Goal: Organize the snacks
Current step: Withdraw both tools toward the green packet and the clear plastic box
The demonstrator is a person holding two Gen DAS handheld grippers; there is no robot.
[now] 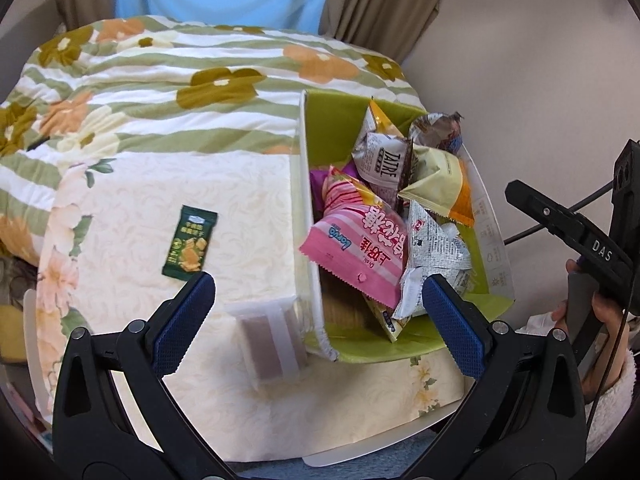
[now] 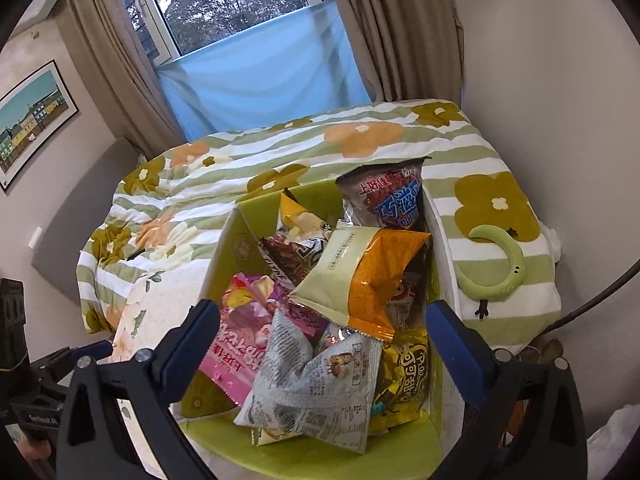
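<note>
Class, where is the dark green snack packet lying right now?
In the left wrist view, the dark green snack packet lies alone on the cream bedsheet, left of the green snack box.

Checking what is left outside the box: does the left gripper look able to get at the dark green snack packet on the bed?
Probably yes. The dark green packet lies flat and alone on the cream bedcover, just beyond the open, empty left gripper, with nothing between them.

Readable: "TAIRE" on the newsprint-patterned packet in the green box; "DAS" on the right gripper's black arm; Chinese characters on the pink packet, too skewed to read
</note>
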